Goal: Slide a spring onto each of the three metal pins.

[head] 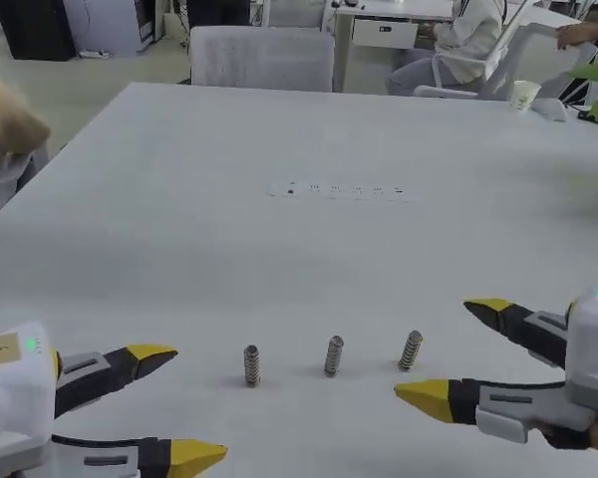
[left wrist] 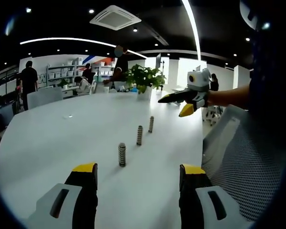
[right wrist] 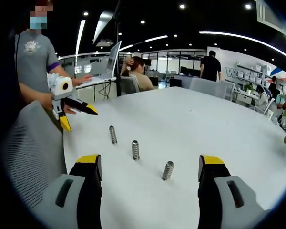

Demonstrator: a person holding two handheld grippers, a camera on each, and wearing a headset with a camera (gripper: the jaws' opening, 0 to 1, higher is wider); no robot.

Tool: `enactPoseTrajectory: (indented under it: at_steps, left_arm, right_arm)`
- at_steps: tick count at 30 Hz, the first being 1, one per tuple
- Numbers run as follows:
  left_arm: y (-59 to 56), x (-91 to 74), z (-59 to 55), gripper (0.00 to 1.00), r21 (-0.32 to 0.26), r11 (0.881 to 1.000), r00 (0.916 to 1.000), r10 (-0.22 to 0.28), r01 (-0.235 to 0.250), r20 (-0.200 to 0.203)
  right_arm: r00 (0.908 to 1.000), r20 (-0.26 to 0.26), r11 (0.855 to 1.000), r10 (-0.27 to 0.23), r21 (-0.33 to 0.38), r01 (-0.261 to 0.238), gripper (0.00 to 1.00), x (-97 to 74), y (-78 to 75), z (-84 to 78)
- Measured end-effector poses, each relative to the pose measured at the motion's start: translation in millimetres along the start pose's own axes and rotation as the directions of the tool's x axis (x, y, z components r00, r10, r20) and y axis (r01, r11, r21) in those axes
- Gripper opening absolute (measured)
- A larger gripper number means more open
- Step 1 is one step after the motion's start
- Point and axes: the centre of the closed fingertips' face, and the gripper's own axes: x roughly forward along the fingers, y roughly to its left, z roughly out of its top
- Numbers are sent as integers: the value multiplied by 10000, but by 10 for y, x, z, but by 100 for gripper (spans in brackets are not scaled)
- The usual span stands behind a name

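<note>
Right now 3 springs stand in a row on the white table, all apart from each other. Middle spring is upright. Left-end spring stands just beside it on one side, also upright. Right-end spring stands on the other side and leans a bit. Can't tell if a pin sits inside any coil.

Left gripper: jaws spread wide, nothing betw. them. It sits to the left of the middle spring and nearer the person, past the left-end spring, tips aimed toward the row. No contact w/ any spring. In the left gripper view the left-end spring stands ahead of the gap, slightly toward the left jaw, w/ the middle spring behind it.

Right gripper: jaws also spread wide, holding nothing. It's on the opp. side of the middle spring, past the right-end spring, tips pointing in at the row. Lower tip is near the right-end spring but clear of it. In the right gripper view the right-end spring stands ahead of the gap, approx. centred, the middle spring farther off.
</note>
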Motion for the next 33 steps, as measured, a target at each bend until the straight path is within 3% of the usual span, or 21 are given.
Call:
enactPoseTrajectory:
  at_steps: [6, 14, 18, 33]
  left_arm:
    - [-16, 15, -43, 66, -88, 10000, 10000, -18, 18, -41]
    - [-10, 36, -97, 66, -255, 9997, 10000, 32, -33, -42]
    - [-3, 36, -110, 66, -289, 9996, 10000, 38, -39, -39]
    - [10, 42, -143, 66, -332, 9994, 9999, 63, -67, -119]
  right_arm:
    - [9998, 23, 9995, -188, 244, 188, 85, -12, -3, -206]
    - [9959, 359, 9963, -830, 234, 821, 88, -52, -48, -319]
    - [9945, 278, 9935, -1008, 557, 991, 88, -50, -93, -441]
    - [9954, 299, 9951, -914, 393, 902, 88, -48, -53, -391]
